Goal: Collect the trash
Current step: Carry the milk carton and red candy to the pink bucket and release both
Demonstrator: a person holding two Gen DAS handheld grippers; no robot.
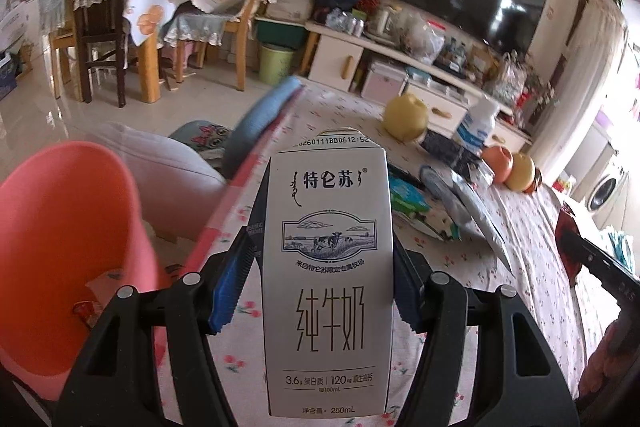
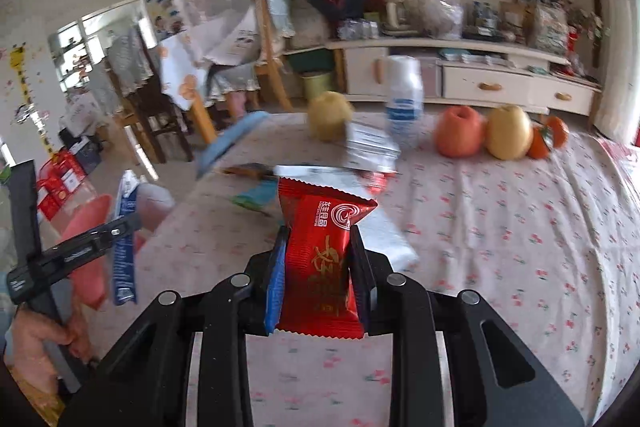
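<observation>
Both jaws grip trash: left gripper (image 1: pixel 324 243) a milk carton (image 1: pixel 326 279) (base cropped), right gripper (image 2: pixel 318 259) a red wrapper (image 2: pixel 320 263).

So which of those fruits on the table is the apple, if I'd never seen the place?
Start at the floral tablecloth in front of the TV cabinet. Along its far edge, right of the white bottle, three fruits sit bunched together. The apple is the leftmost, reddish-orange, beside a yellow pear and a smaller orange tangerine.
</observation>
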